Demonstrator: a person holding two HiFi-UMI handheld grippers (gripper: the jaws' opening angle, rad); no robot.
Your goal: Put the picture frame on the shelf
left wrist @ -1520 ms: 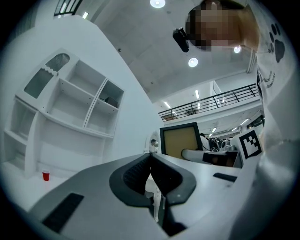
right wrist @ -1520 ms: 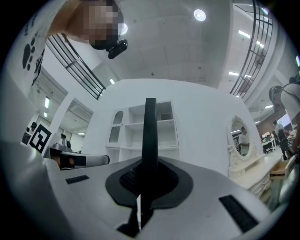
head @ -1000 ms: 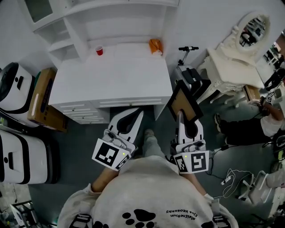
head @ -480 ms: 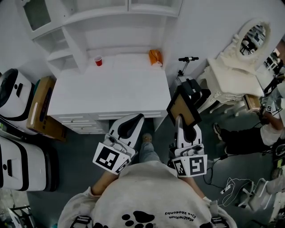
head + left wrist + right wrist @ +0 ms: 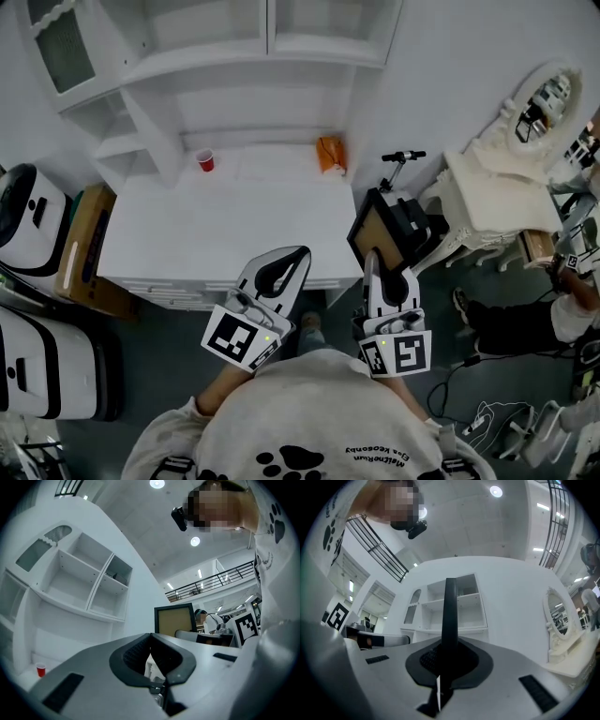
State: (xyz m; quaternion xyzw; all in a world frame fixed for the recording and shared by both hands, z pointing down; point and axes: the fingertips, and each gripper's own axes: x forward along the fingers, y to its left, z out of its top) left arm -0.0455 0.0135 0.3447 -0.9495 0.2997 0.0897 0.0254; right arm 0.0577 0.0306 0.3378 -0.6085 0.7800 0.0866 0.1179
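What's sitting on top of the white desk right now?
A red cup and an orange object stand at the back of the desk. The left gripper covers part of the front edge, so that spot cannot be seen.

The flat rectangular picture frame (image 5: 382, 225) is showing a black border around a tan panel. The small red plastic cup (image 5: 205, 160) is standing out against the white wooden shelf unit (image 5: 244, 225). The pale grey right gripper (image 5: 372, 258) is wearing black-and-white square markers.
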